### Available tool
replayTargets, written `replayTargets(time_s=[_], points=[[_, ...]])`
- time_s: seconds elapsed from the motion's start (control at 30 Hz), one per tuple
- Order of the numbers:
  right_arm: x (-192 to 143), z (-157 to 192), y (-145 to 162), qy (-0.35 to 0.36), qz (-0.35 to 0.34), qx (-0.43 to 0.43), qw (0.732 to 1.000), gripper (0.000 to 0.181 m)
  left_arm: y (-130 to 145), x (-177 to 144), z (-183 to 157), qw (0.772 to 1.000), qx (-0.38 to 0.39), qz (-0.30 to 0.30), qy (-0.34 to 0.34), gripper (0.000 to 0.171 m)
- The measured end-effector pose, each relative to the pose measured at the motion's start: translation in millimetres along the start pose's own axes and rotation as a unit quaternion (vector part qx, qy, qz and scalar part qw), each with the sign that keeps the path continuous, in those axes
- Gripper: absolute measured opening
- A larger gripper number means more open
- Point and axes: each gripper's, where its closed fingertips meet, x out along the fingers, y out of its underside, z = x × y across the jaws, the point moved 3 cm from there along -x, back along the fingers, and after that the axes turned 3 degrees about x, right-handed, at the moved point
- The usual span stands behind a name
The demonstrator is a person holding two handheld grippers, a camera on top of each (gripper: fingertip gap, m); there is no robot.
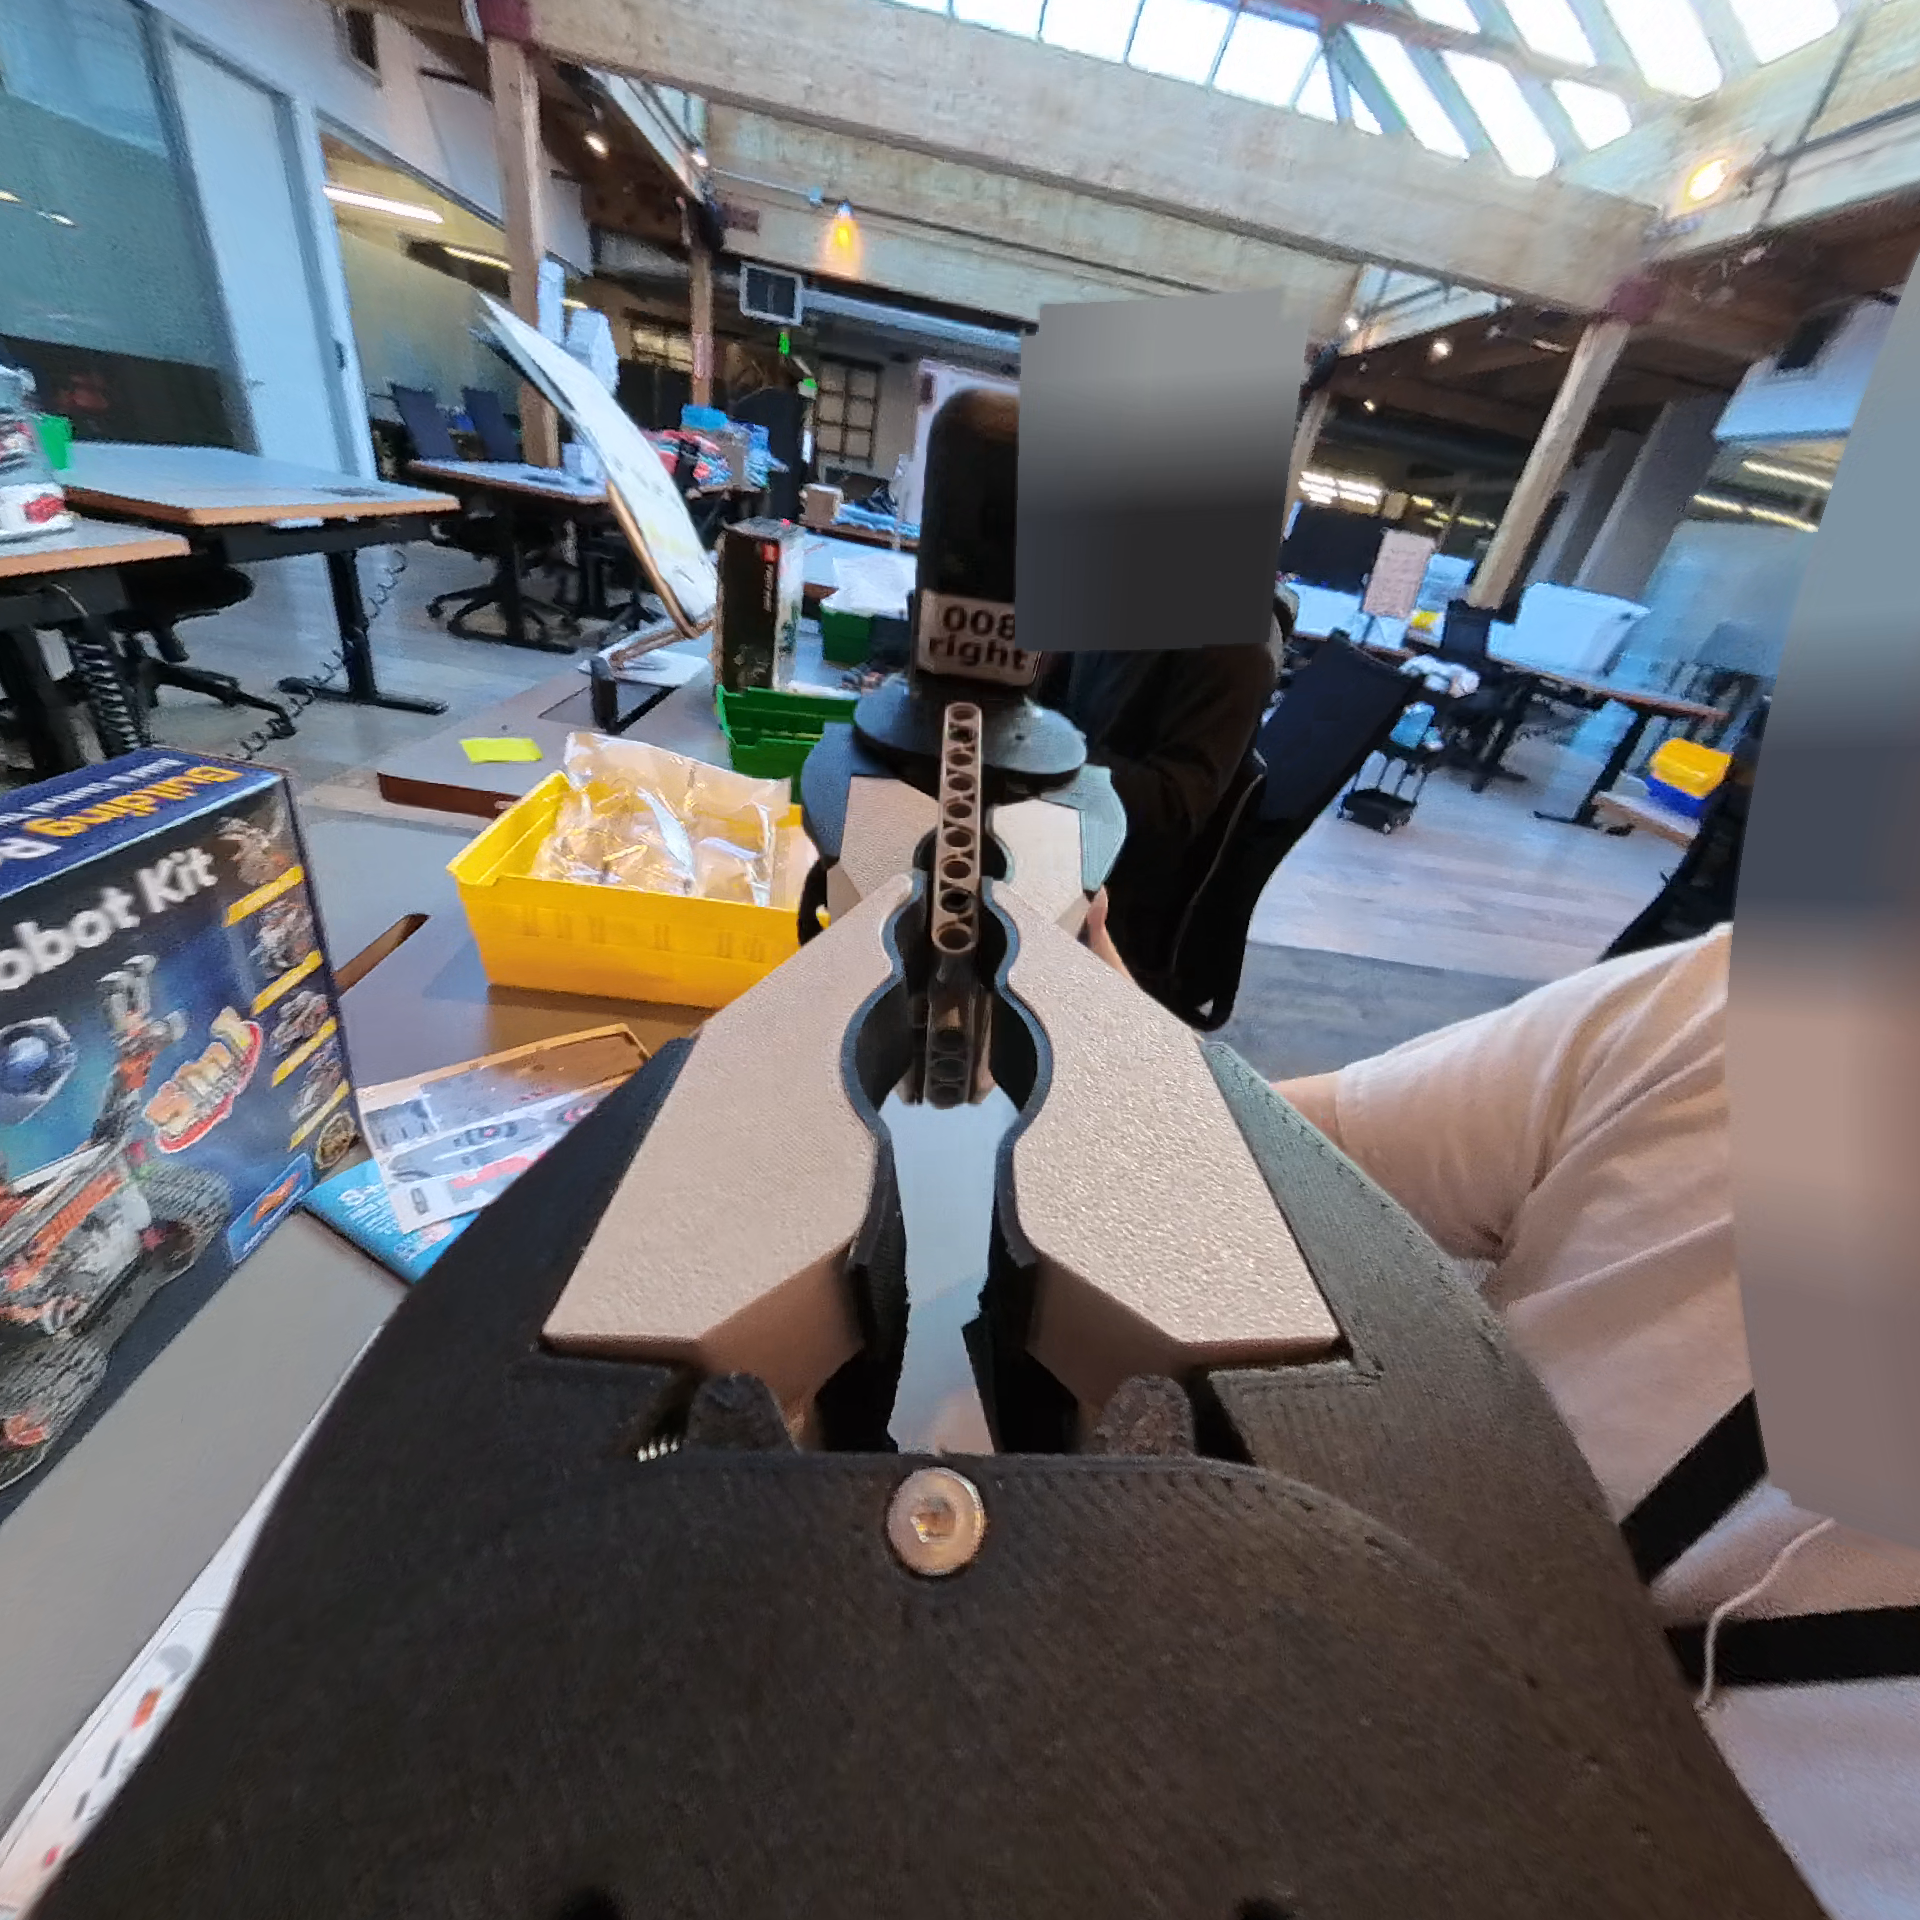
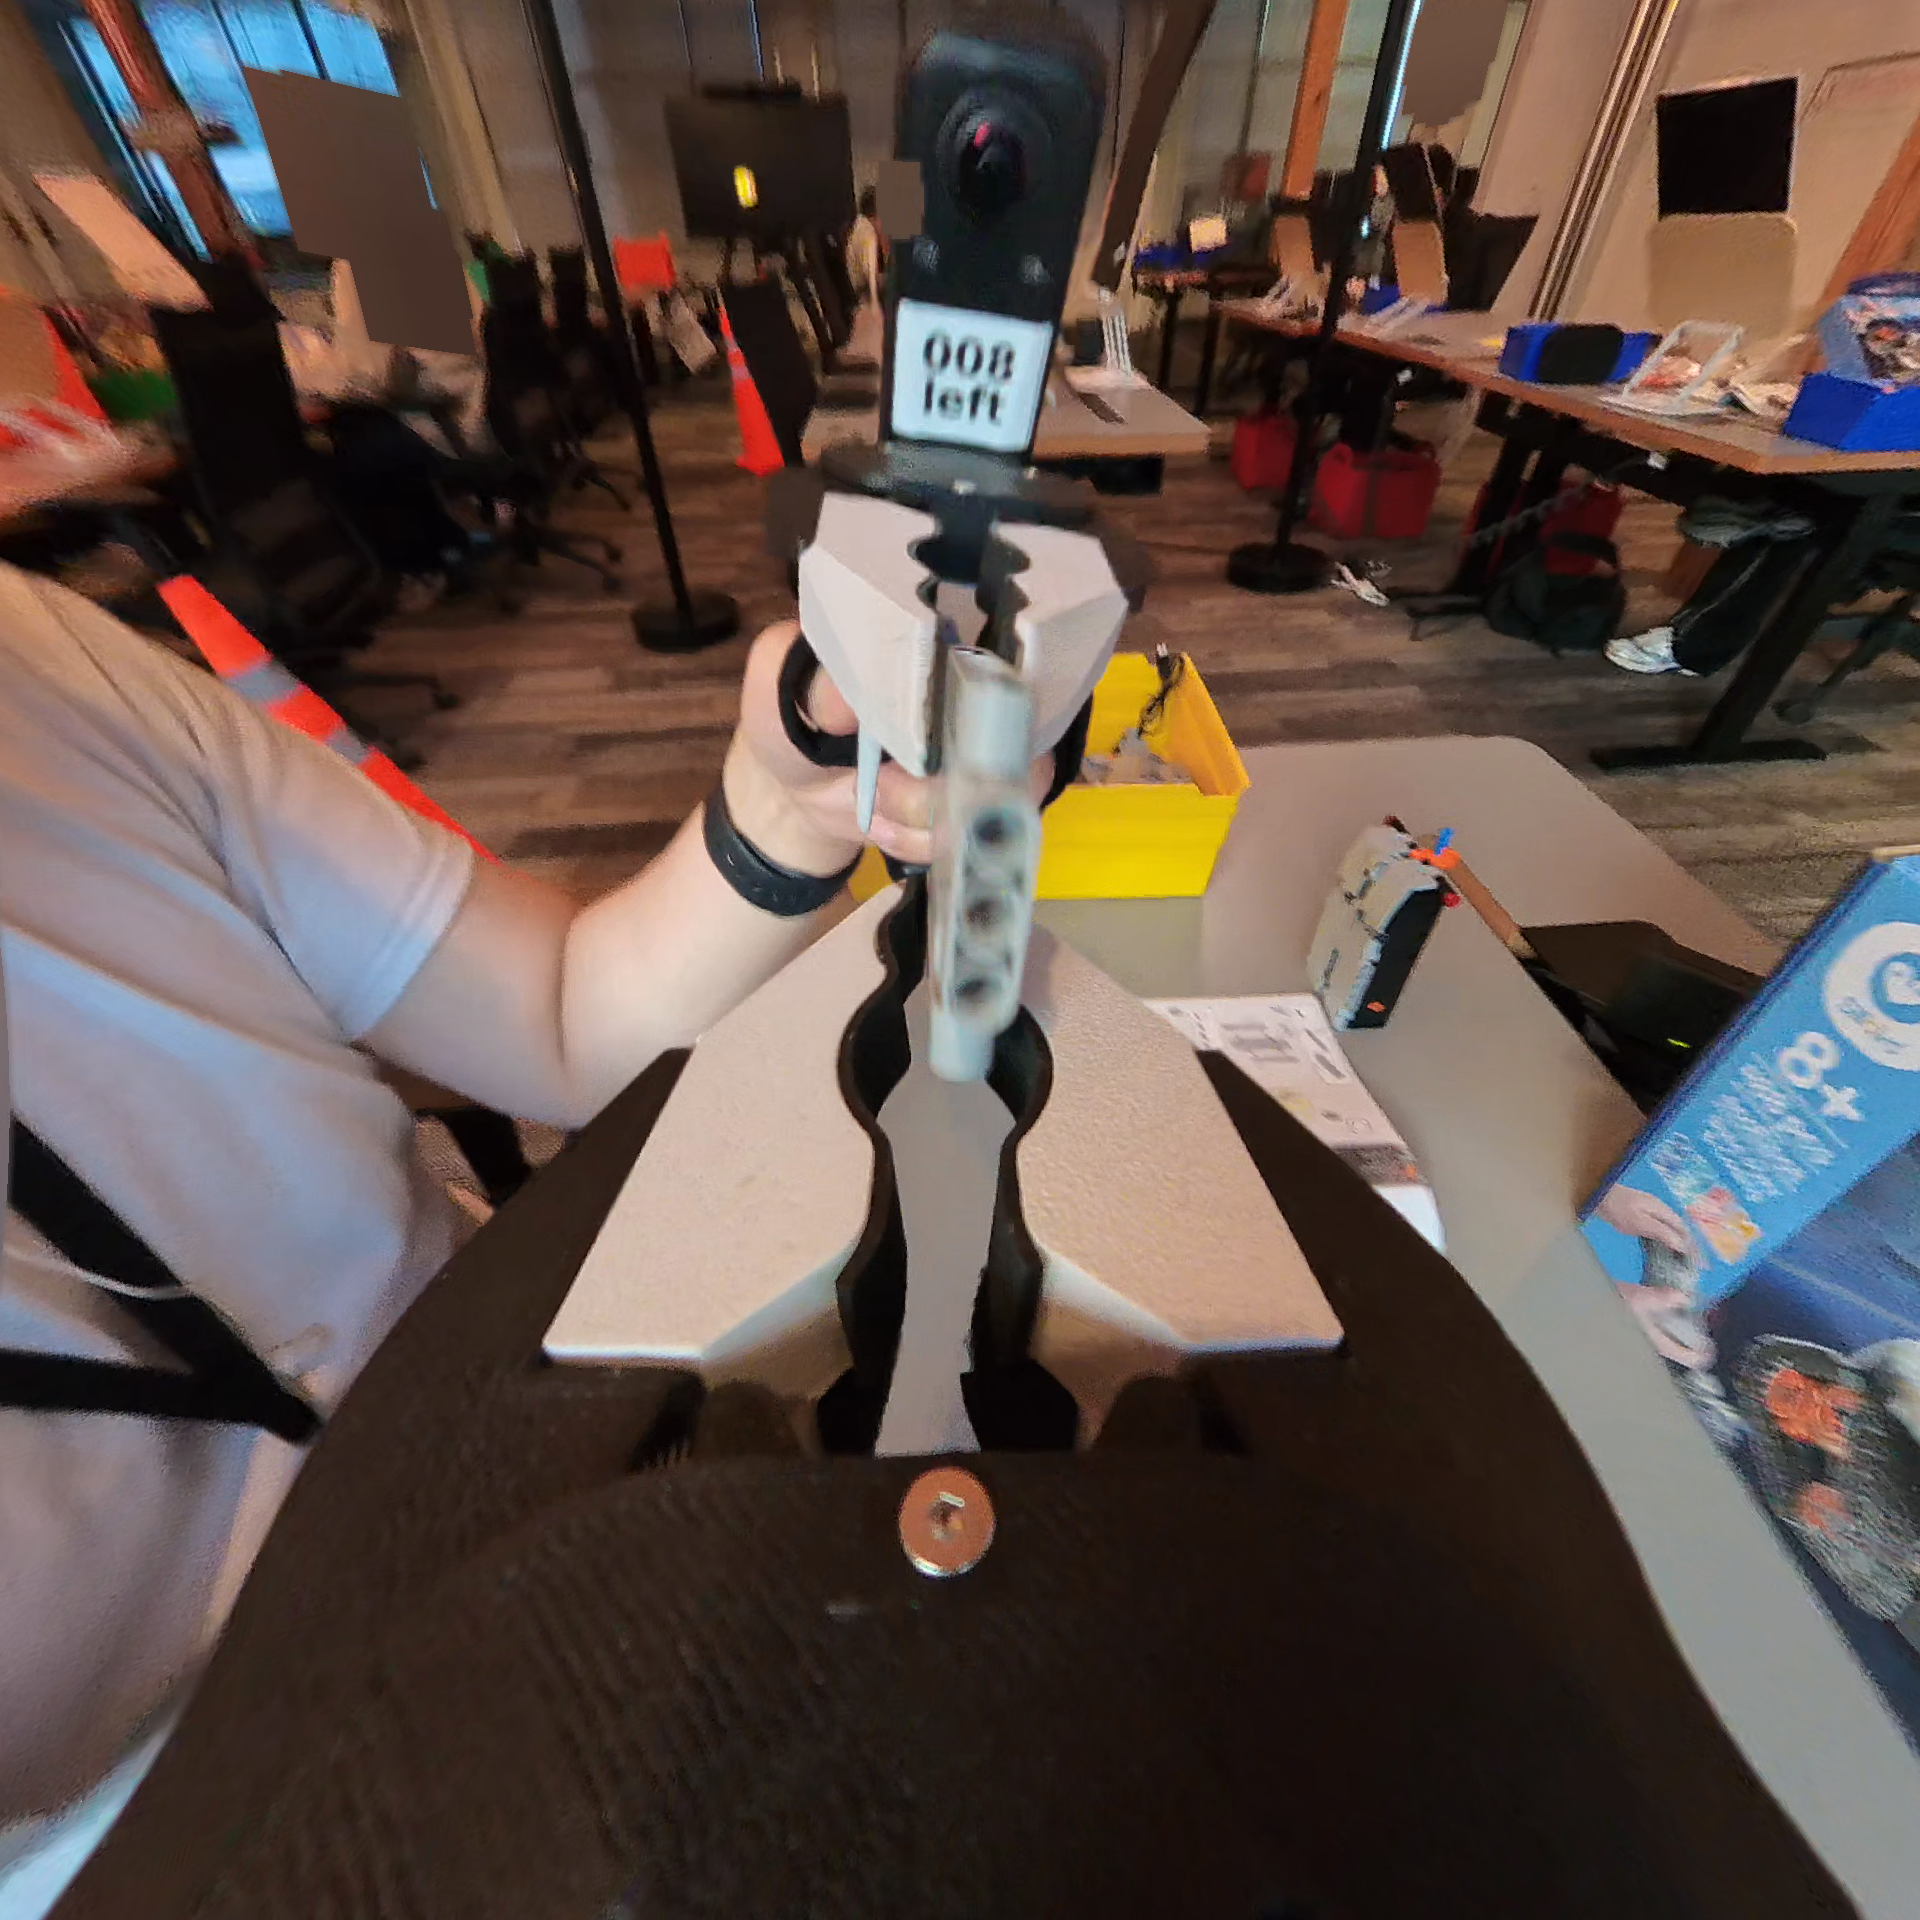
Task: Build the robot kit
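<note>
A long grey beam with a row of holes (image 1: pixel 957 821) runs between my two grippers, which face each other tip to tip above the table. My left gripper (image 1: pixel 951 914) is shut on its near end, where the beam looks dark between the jaws. The right gripper (image 1: pixel 961 800) grips the far end. In the right wrist view my right gripper (image 2: pixel 961 966) is shut on the same beam (image 2: pixel 982 894), blurred here. The left gripper (image 2: pixel 961 623) is held in a hand with a black wristband. A thin grey pin (image 2: pixel 868 784) hangs beside it.
A yellow bin (image 1: pixel 623 940) with clear plastic bags stands on the grey table (image 2: pixel 1507 1091); it also shows in the right wrist view (image 2: pixel 1143 836). A robot kit box (image 1: pixel 156 1039), booklets (image 1: pixel 488 1138), a grey-black module (image 2: pixel 1371 935) and a printed sheet (image 2: pixel 1278 1060) lie around. One gripper's finger ends stand about 4 cm off the other's.
</note>
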Motion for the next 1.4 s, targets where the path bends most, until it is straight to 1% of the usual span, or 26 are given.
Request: replayTargets(time_s=[0.07,0.13,0.23,0.3,0.37,0.4,0.43,0.47,0.53,0.57,0.6,0.63,0.67,0.73,0.8,0.83,0.87,0.9,0.93,1.0,1.13,1.2,1.3,1.4], points=[[1.3,-1.4,-1.4,-0.032,-0.019,0.039,0.999,0.006,-2.4,-8.1,3.2,1.0,-0.008,-0.007,-0.007,0.004],[0.7,-4.7,-3.9,-0.03,-0.036,0.044,0.998,0.006,-4.5,-12.3,5.5,1.0,-0.003,-0.013,-0.021,0.005],[-1.1,-4.6,-8.5,-0.037,-0.057,0.054,0.996,0.007,-7.3,-15.2,6.9,0.999,-0.011,-0.024,-0.019,0.005],[-8.8,-5.9,-16.7,-0.036,-0.09,0.061,0.993,0.008,-9.6,-16.7,7.7,0.999,-0.02,-0.035,-0.015,0.005],[-20.6,-7.2,-26.4,-0.038,-0.13,0.069,0.988,0.014,-11.3,-18.0,7.9,0.999,-0.028,-0.042,-0.015,0.005],[-24.9,-6.8,-27.4,-0.037,-0.134,0.059,0.989,0.02,-12.6,-19.0,7.1,0.998,-0.034,-0.047,-0.011,0.005],[-27.8,-6.5,-24.8,-0.031,-0.122,0.036,0.991,0.023,-13.9,-20.1,6.5,0.998,-0.041,-0.052,-0.005,0.005],[-30.2,-8.9,-21.3,-0.007,-0.107,0.006,0.994,0.028,-15.6,-21.9,7.2,0.997,-0.051,-0.061,-0.003,0.005],[-31.8,-10.0,-15.1,0.041,-0.08,-0.081,0.993,0.04,-18.8,-25.9,9.8,0.993,-0.082,-0.084,0.009,0.004],[-30.2,-4.6,-13.1,0.042,-0.074,-0.124,0.989,0.045,-20.7,-27.3,9.2,0.99,-0.095,-0.097,0.024,0.004],[-27.8,2.2,-13.7,0.032,-0.081,-0.15,0.985,0.045,-22.1,-27.3,7.6,0.988,-0.105,-0.106,0.043,0.004],[-25.6,7.5,-15.8,0.021,-0.089,-0.157,0.983,0.042,-23.2,-26.2,6.7,0.986,-0.111,-0.115,0.056,0.004],[-24.2,8.9,-18.9,0.016,-0.096,-0.145,0.985,0.037,-24.0,-24.2,7.4,0.984,-0.113,-0.122,0.056,0.004],[-23.0,-0.9,-24.0,0.03,-0.104,-0.075,0.991,0.036,-25.0,-18.4,9.8,0.987,-0.089,-0.132,0.033,0.005],[-25.1,-1.7,-31.8,0.009,-0.137,-0.014,0.99,0.036,-26.7,-12.6,8.5,0.989,-0.057,-0.14,0.01,0.005],[-28.2,-3.5,-36.9,0.006,-0.159,0.01,0.987,0.032,-26.2,-10.0,8.8,0.99,-0.044,-0.136,-0.005,0.004],[-32.1,-6.2,-40.4,0.008,-0.176,0.024,0.984,0.022,-25.9,-8.0,8.9,0.99,-0.029,-0.134,-0.018,0.004],[-35.7,-7.2,-42.6,0.007,-0.189,0.027,0.982,0.012,-25.8,-6.3,8.0,0.991,-0.018,-0.133,-0.024,0.004],[-38.1,-6.8,-42.4,0.003,-0.192,0.024,0.981,0.007,-24.8,-3.9,5.7,0.991,-0.018,-0.128,-0.019,0.004],[-40.6,-5.1,-40.7,-0.012,-0.183,0.034,0.982,0.006,-22.4,-1.4,4.3,0.992,-0.038,-0.119,-0.003,0.004],[-46.3,-4.5,-43.7,-0.02,-0.197,0.055,0.979,0.006,-18.6,2.0,1.8,0.993,-0.049,-0.107,0.019,0.006],[-50.0,-6.6,-44.6,-0.016,-0.202,0.064,0.977,0.006,-14.9,3.5,2.2,0.994,-0.053,-0.091,0.021,0.013],[-53.0,-6.1,-46.3,-0.02,-0.214,0.061,0.975,0.006,-16.5,1.7,3.3,0.993,-0.055,-0.104,0.027,0.015],[-54.4,-6.0,-48.1,-0.019,-0.227,0.049,0.973,0.006,-16.3,1.9,2.1,0.992,-0.059,-0.104,0.037,0.018]])
